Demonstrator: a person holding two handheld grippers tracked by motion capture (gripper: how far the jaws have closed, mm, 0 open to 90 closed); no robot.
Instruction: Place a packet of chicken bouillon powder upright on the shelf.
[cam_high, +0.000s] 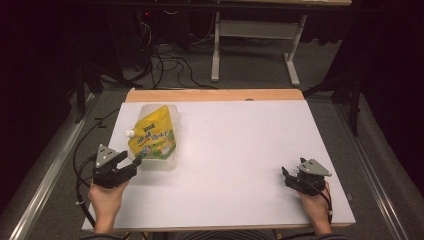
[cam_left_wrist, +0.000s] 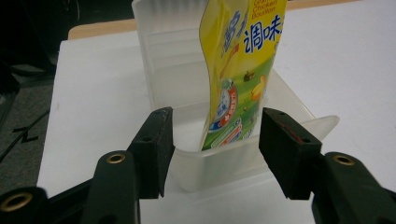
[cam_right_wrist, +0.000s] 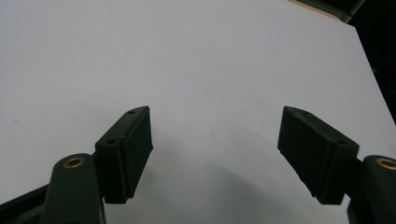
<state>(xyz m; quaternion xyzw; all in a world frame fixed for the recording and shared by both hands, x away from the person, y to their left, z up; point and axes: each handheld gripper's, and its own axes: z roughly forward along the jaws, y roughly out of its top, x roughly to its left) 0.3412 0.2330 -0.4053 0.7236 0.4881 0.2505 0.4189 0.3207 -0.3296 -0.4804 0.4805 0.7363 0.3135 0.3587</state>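
- Left gripper (cam_left_wrist: 215, 144): jaws wide, straddling the near wall of the clear plastic container (cam_left_wrist: 219, 165); close squarely on that wall.
- Yellow seasoning pouch (cam_left_wrist: 238, 70) stands inside, leaning; avoid pinching it.
- Right gripper (cam_right_wrist: 215, 154) idles wide over the bare white surface (cam_right_wrist: 187, 56).

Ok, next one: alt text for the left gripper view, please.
The left tongs are open, their two black jaws straddling the near end of a translucent plastic tub. A yellow seasoning pouch with blue Chinese lettering stands inside the tub. Both sit on a white table.
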